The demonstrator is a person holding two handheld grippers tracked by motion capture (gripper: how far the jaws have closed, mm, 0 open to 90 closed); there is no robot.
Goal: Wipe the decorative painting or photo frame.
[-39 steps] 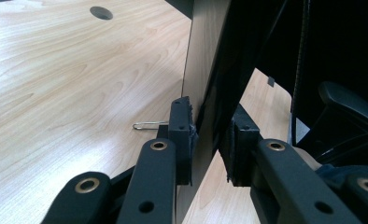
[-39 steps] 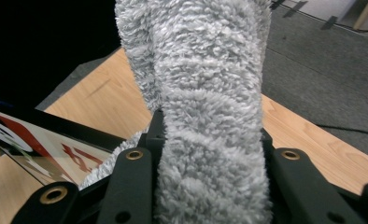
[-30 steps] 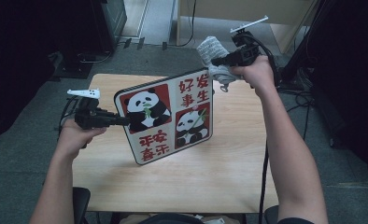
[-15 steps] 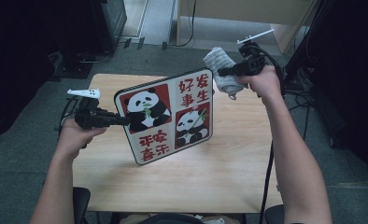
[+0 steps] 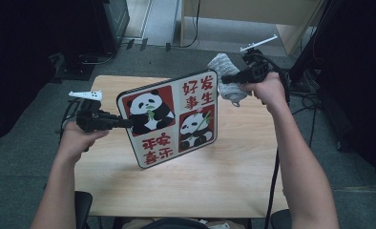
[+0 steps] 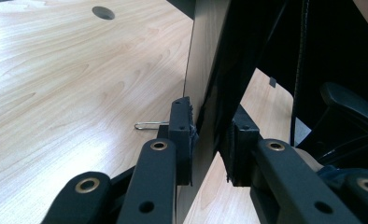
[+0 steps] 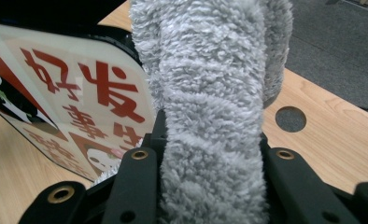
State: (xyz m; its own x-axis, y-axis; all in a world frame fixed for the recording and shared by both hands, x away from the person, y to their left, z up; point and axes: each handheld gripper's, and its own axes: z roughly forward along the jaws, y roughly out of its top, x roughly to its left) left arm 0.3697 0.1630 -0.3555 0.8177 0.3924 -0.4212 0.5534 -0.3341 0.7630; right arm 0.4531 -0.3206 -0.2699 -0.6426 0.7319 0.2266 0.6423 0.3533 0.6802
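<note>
The panda board [image 5: 169,118] is held upright and tilted above the bench [image 5: 176,186], clamped at its 9 o'clock edge by the left tool [image 5: 131,123]. In the left gripper view the two pads [image 6: 181,135] are seen pressed on either side of the thin panel [image 6: 205,70], so the tool is clenched on the board's edge. Held this way, the printed face is turned up toward the high view and kept clear of the bench, which is judged to leave it free for wiping.

The grey cloth [image 5: 226,83] is gripped by the right tool [image 5: 224,78] and is carried at the board's 2 o'clock corner, just beside its top edge. In the right gripper view the bunched cloth [image 7: 215,116] is seen squeezed between the jaws, with the board's printed face [image 7: 74,98] close at 9 o'clock. Whether cloth and board are touching cannot be told. The cloth is judged to be brought there so that a wipe can be started from the upper corner.

By count: one board, bearing two panda pictures and two blocks of red characters; one cloth; two tools, one in each hand; one bench, with a round hole [image 7: 290,119] in its top and a small wire clip [image 6: 149,125] lying on it.
</note>
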